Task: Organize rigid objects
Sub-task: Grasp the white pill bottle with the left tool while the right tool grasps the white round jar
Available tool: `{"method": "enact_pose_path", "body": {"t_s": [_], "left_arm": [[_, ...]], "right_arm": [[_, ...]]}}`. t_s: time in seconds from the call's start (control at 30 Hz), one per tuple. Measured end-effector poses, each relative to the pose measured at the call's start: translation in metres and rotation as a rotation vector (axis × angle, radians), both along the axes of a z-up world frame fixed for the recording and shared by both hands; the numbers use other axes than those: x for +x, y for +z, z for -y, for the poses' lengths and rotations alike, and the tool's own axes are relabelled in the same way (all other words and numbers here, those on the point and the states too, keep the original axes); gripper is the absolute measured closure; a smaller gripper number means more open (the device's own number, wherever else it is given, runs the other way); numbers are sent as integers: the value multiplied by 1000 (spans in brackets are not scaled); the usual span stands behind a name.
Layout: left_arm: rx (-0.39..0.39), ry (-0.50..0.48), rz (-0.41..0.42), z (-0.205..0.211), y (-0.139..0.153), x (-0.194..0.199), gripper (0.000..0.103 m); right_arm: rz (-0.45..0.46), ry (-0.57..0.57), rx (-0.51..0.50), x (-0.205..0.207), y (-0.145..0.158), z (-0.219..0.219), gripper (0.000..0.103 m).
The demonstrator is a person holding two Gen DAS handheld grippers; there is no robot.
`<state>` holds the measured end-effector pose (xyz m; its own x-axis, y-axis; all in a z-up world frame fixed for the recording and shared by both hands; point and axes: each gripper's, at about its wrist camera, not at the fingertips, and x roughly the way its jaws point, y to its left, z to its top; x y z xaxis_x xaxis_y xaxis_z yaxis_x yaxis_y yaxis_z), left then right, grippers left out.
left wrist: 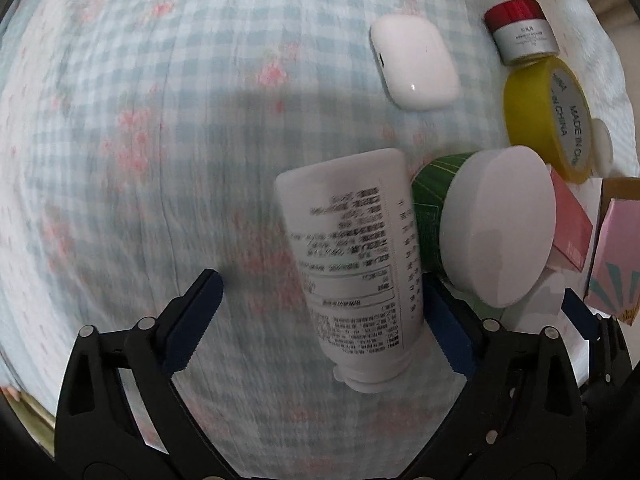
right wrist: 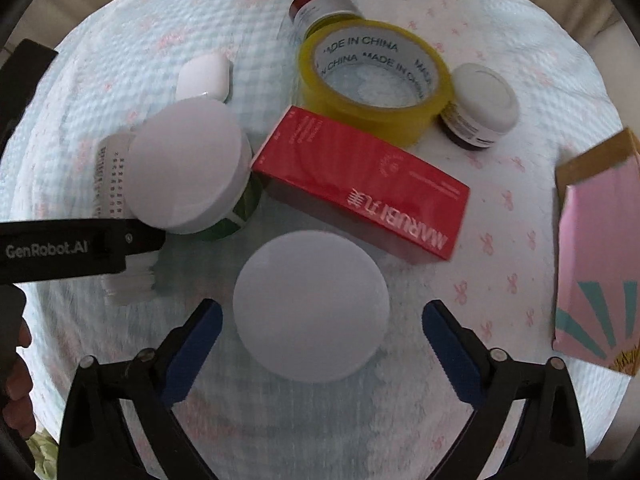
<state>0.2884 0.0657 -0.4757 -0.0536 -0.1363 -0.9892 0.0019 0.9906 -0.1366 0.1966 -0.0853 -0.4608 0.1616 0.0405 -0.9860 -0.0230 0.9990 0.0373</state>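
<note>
Over the checked cloth [left wrist: 168, 128], both tools pointed straight down with jaws spread and nothing pinched: the left tool [left wrist: 320, 304] straddled the white bottle [left wrist: 352, 264], which lay on its side with its neck toward the camera, probably lined up for a grip across the body. The right tool [right wrist: 322, 332] sat over the round white lid [right wrist: 311, 306], pads apart from its rim, likely because that piece stood clear of the red box [right wrist: 360, 188] and tape roll [right wrist: 376, 80].
</note>
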Motion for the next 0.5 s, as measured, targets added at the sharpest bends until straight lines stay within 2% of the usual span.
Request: {"method": "enact_pose_path", "body": {"t_s": [0.2,0.33,0.5], "left_arm": [[22,-13,22,4,10,26,19],[-42,95,-9,-16,18,43,22],[-94,160,-85,-39,5,64,24]], "right_arm": [[-31,0,-18,7,-13,1,9],[-38,0,-21,13,-18,1,9],[-41,-4,-29,12,-20,0,9]]}}
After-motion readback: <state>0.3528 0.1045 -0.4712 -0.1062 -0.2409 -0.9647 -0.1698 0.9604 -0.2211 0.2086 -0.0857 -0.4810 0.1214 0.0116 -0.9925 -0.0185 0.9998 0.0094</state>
